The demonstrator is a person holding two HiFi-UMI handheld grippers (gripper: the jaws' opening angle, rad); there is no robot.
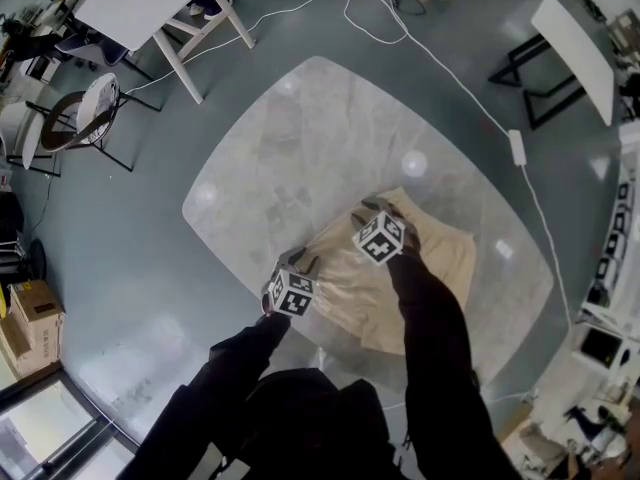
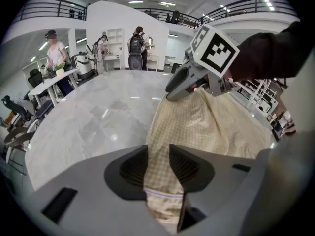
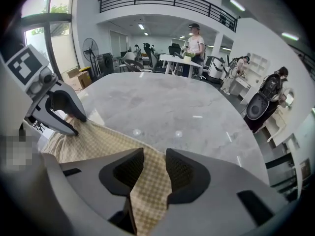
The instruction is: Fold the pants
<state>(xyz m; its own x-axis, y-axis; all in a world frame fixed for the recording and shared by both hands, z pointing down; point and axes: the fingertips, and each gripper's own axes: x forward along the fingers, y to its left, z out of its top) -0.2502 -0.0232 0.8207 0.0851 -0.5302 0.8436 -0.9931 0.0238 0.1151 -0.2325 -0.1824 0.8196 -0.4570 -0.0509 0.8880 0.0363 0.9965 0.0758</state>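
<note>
Tan checked pants [image 1: 440, 268] lie bunched on the near right part of the pale marble table [image 1: 330, 138]. My left gripper [image 1: 296, 264] is shut on one edge of the cloth near the table's front; in the left gripper view the pants [image 2: 206, 122] run up from between its jaws [image 2: 158, 167]. My right gripper [image 1: 377, 211] is shut on the same edge farther along, with the cloth [image 3: 98, 141] pinched between its jaws [image 3: 154, 170]. Each gripper shows in the other's view: the right gripper [image 2: 183, 88] and the left gripper [image 3: 69, 124], both biting the fabric. The edge between them is stretched.
A white trestle table [image 1: 150, 8] and chairs stand at the far left, another desk [image 1: 575, 53] at the far right. A white cable with a power strip [image 1: 517, 146] crosses the floor. Cardboard boxes [image 1: 30, 318] sit at the left. Several people stand far off.
</note>
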